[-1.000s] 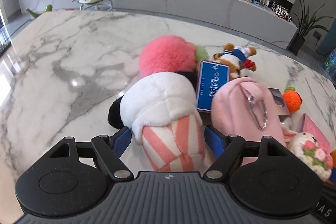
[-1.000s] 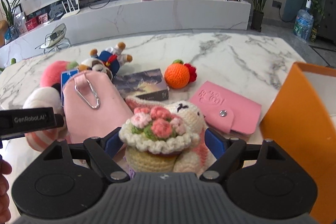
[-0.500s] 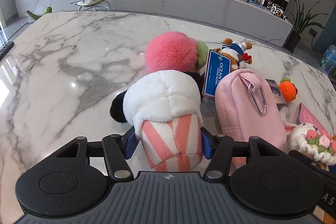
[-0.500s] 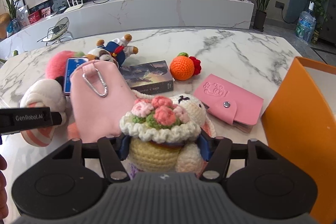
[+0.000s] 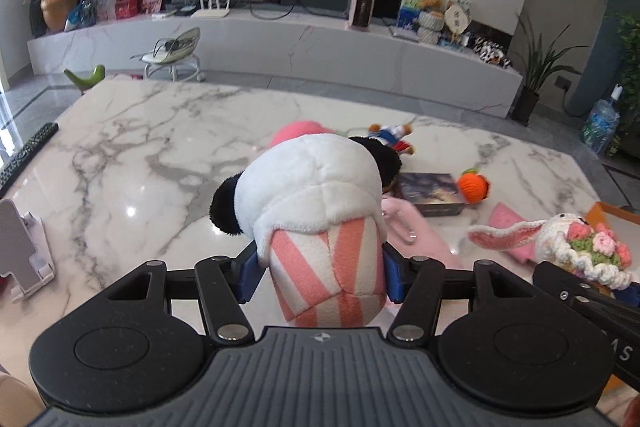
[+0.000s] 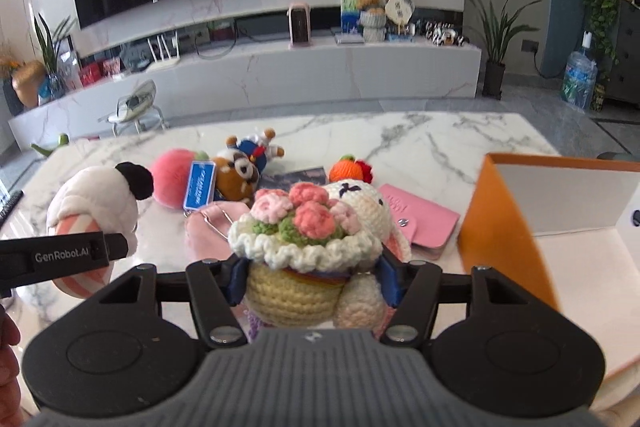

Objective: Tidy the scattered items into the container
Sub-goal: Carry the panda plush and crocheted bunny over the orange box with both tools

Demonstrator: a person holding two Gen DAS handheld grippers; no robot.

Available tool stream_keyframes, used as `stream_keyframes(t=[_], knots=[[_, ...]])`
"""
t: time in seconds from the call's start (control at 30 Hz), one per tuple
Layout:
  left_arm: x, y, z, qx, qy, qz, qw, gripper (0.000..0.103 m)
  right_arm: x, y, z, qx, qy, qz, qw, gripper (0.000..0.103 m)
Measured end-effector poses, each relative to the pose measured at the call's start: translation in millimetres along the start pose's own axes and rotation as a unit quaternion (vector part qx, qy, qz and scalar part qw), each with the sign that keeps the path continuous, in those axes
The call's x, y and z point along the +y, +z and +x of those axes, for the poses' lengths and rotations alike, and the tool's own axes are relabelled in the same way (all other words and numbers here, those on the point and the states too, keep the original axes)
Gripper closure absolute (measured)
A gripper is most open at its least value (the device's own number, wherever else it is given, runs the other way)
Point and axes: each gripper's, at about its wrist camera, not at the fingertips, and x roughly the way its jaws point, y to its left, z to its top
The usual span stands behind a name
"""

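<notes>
The left tool (image 5: 318, 267) grips the striped plush toy (image 5: 316, 211) above the marble bench (image 5: 160, 147), and the right tool (image 6: 310, 277) grips the crochet rabbit (image 6: 316, 239) beside the orange container (image 6: 504, 227) at right.

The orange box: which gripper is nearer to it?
Right. The right gripper sits just beside the orange box; the left gripper is farther, beyond the right one.

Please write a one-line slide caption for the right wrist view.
Right gripper shut on crochet bunny, raised beside the open orange box; other toys remain on the marble table.
</notes>
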Motion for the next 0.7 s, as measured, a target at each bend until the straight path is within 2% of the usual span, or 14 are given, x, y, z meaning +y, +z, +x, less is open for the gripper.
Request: stream_keyframes(t=[0.23, 0.4, 0.7], knots=[[-36.3, -2.6, -42.7, -0.032, -0.036, 0.031, 0.9983, 0.035, -25.6, -1.6, -51.3, -0.048, -0.004, 0.025, 0.999, 0.039], [-77.0, -4.1, -58.9, -0.047, -0.070, 0.066, 0.9943, 0.035, -59.3, 0.0, -78.6, -0.072, -0.013, 0.046, 0.996, 0.039], [-179.3, -10.4, -62.7, -0.061, -0.144, 0.144, 0.9772, 0.035, -150.2, 7.5, -102.3, -0.076, -0.049, 0.072, 0.993, 0.039]])
